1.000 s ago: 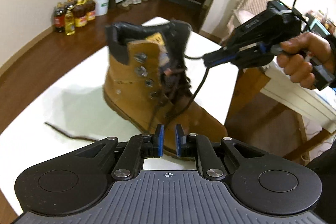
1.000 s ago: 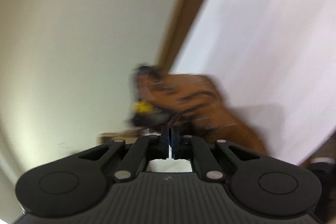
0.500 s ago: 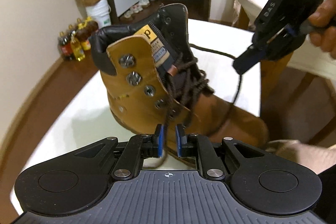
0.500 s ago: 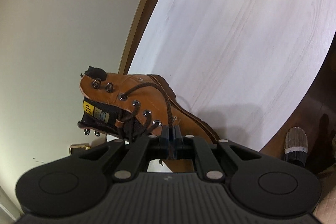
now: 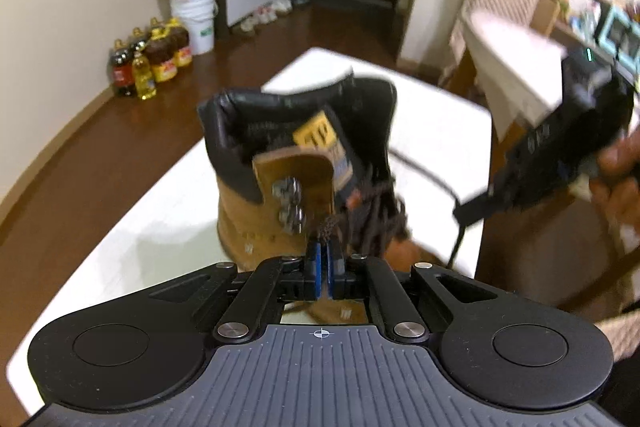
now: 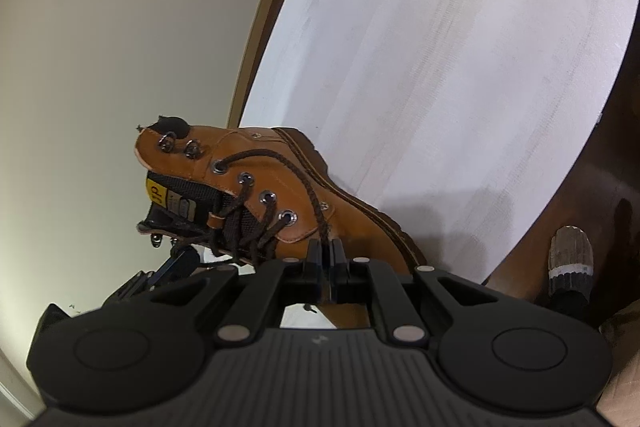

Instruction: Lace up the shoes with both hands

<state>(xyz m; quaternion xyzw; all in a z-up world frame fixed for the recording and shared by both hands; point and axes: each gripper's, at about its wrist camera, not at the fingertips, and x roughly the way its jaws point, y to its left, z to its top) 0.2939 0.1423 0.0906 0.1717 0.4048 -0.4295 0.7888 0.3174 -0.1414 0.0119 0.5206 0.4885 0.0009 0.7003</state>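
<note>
The left gripper (image 5: 325, 259) has just been closing, and a lace end (image 5: 326, 227) seems pinched at its tips. The right gripper (image 6: 325, 259) has just been opening, its lace (image 6: 308, 183) still threaded through a narrow gap. That lace could be dropped. The boot (image 6: 280, 195), on the table (image 6: 460, 67), could be tipped by a hard pull.

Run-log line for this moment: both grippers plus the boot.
left gripper: jaws just closing, shut on bootlace | right gripper: jaws just opening, bootlace between pads | work boot: upright on white table, top hooks unlaced
</note>
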